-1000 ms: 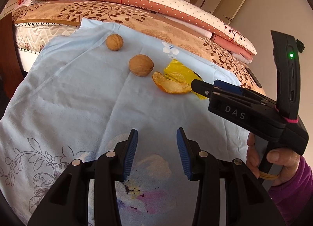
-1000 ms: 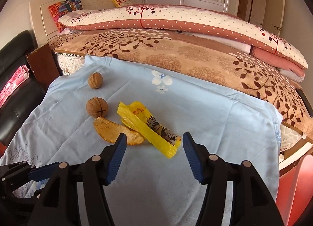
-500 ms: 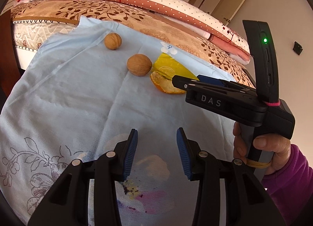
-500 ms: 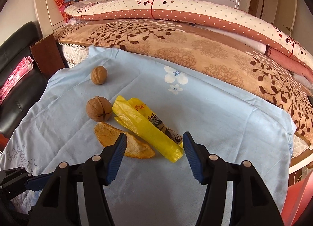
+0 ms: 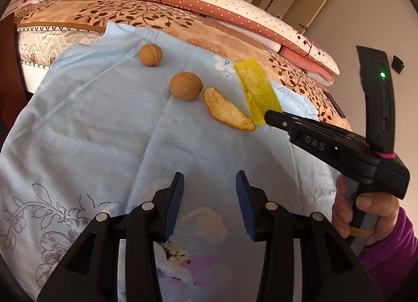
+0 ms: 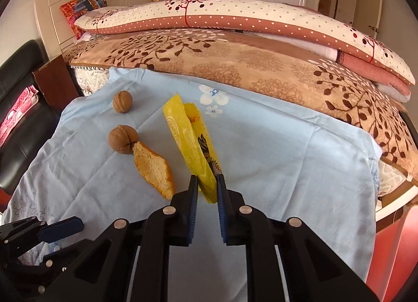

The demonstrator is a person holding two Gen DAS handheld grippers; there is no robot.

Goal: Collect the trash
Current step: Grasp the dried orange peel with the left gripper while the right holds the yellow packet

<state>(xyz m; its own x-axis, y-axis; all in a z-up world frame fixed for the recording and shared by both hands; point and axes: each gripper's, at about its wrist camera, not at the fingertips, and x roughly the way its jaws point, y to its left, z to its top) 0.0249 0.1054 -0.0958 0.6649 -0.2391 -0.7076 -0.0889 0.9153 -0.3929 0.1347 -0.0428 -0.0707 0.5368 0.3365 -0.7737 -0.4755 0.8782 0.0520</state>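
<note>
A yellow plastic wrapper [image 6: 188, 140] lies lengthwise on the light blue cloth [image 6: 274, 150], and its near end is pinched between the pads of my right gripper [image 6: 207, 187], whose jaws are closing on it. Seen from the left wrist, the wrapper [image 5: 257, 87] tilts up from the right gripper [image 5: 271, 119]. Left of it lies a piece of orange peel [image 6: 154, 168] [image 5: 227, 112]. My left gripper [image 5: 209, 197] hangs open over the cloth's near part with nothing between its fingers; one blue pad of it shows as the left gripper [image 6: 60, 226] in the right wrist view.
Two walnuts [image 5: 186, 89] [image 5: 150, 55] sit on the cloth beyond the peel. Behind the cloth is a bed with a brown leaf-patterned blanket [image 6: 235, 66] and dotted quilts. A black chair [image 6: 23, 124] stands at the left. A hand in a purple sleeve [image 5: 386, 244] holds the right gripper.
The right gripper moved forward over the wrapper's near end and its jaws closed on it. The wrapper's far end now tilts up. The left gripper stayed still and open.
</note>
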